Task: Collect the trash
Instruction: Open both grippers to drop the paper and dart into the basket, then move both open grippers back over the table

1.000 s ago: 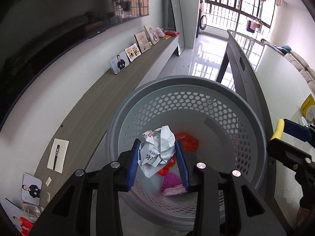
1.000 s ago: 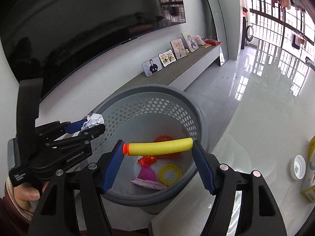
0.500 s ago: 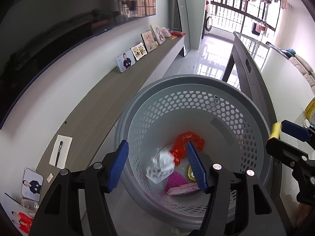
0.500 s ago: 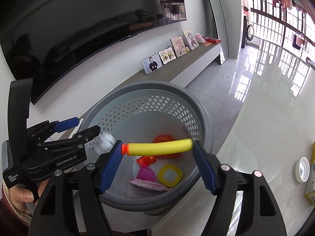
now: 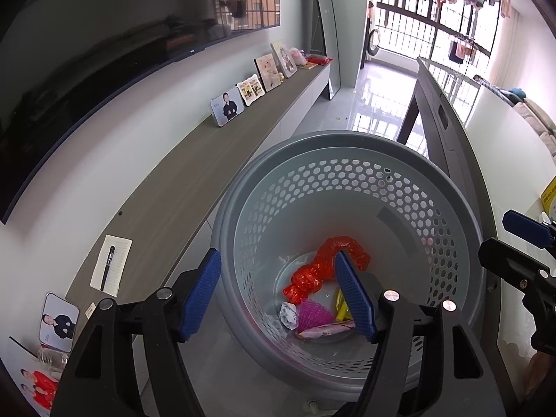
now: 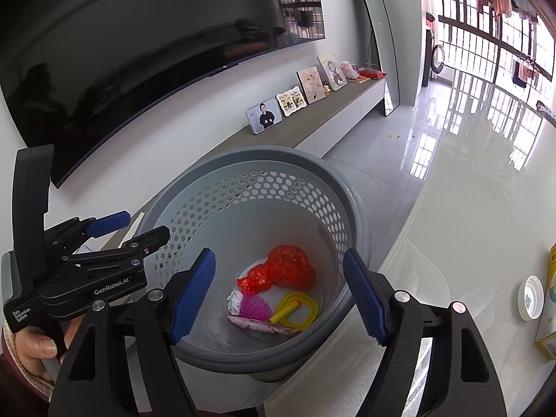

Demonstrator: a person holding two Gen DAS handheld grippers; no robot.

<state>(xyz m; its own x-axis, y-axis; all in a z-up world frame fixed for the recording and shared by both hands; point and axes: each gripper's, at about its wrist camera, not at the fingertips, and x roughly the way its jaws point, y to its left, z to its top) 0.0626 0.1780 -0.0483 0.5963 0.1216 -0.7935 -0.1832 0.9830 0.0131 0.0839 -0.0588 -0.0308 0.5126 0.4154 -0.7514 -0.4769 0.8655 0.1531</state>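
Only rightward: yellow ring (image 6: pixel 295 309) in basket (image 6: pixel 347 187)

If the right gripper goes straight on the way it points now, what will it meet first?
Probably nothing until the bottom of the gray basket. The open right gripper points into its mouth, toward the yellow foam stick and pink shell there. Depth is uncertain.

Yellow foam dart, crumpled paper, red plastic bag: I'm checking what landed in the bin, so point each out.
yellow foam dart (image 6: pixel 285 311): right wrist view, mid-shaft.
crumpled paper (image 6: pixel 235 301): right wrist view, centre.
red plastic bag (image 6: pixel 287 268): right wrist view, bulging middle.
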